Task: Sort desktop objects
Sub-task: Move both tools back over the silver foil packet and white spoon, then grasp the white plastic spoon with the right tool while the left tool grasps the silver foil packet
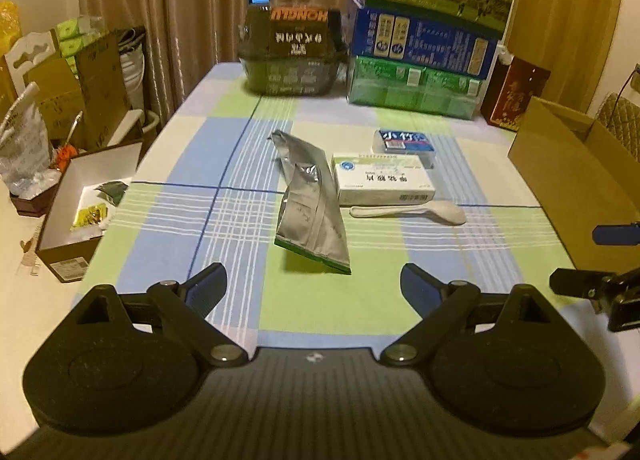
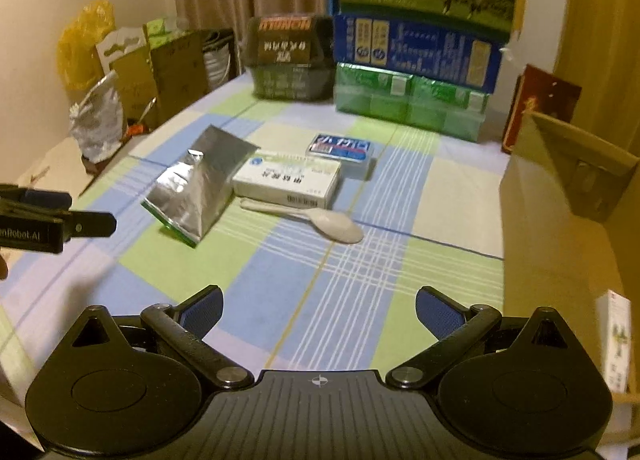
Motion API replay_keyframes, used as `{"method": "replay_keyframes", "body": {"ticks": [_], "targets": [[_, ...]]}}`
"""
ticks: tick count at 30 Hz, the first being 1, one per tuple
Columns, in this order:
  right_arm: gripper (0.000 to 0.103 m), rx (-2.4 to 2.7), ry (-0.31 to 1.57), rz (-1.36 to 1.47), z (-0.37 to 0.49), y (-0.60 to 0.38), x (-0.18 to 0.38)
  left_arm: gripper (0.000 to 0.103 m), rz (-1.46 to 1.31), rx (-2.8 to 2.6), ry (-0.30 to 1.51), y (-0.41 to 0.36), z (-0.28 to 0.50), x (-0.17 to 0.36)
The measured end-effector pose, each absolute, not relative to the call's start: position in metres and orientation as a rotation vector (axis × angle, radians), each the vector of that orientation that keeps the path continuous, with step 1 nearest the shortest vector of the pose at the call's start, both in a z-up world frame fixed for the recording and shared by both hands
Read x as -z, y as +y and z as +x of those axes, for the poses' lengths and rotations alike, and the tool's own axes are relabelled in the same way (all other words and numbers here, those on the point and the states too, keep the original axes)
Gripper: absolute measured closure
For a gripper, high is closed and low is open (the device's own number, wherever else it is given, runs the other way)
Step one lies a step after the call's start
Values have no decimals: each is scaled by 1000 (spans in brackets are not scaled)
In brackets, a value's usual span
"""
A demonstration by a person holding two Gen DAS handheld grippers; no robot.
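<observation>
Ahead of your released left gripper (image 1: 313,284), foil pouch (image 1: 310,202) beside medicine box (image 1: 382,179): pinch its near edge. Right gripper (image 2: 319,306) spread, empty.

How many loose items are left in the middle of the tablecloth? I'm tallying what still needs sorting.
4. A silver foil pouch on the left; a white medicine box beside it; a blue-labelled case behind that box; a white spoon in front of it.
</observation>
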State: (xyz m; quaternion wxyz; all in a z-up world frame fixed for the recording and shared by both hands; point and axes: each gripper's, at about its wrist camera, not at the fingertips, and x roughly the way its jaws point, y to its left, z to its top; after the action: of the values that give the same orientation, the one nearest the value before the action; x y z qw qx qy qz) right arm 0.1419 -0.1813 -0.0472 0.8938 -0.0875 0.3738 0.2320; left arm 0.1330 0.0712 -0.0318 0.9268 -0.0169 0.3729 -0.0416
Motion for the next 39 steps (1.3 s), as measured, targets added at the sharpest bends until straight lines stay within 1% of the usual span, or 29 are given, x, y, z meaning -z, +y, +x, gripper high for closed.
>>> {"method": "replay_keyframes", "body": {"ticks": [1,2,5,8,17,26,31,36,39], "targets": [[4,-478,771,-190,147,-180,50,12,-36,86,768,72,138,35],[9,-476,767,-197,152,-178,54,12,-39,86,770,73,144,36],[19,-483,777,-189,172,-175,65,12,-47,72,776,77,162,44],[25,-496,781,-199,192,-170,75,12,-73,74,792,81,181,52],[29,-582,764,-279,229,-155,97,13,-13,104,828,79,228,71],[32,-615,765,-334,256,-142,114,13,17,138,851,73,252,83],[34,-617,756,-367,263,-138,122,22,19,137,862,73,263,85],[35,-620,758,-364,271,-139,126,26,18,147,883,71,272,92],[36,-627,755,-349,273,-140,128,31,12,156,888,71,274,96]]}}
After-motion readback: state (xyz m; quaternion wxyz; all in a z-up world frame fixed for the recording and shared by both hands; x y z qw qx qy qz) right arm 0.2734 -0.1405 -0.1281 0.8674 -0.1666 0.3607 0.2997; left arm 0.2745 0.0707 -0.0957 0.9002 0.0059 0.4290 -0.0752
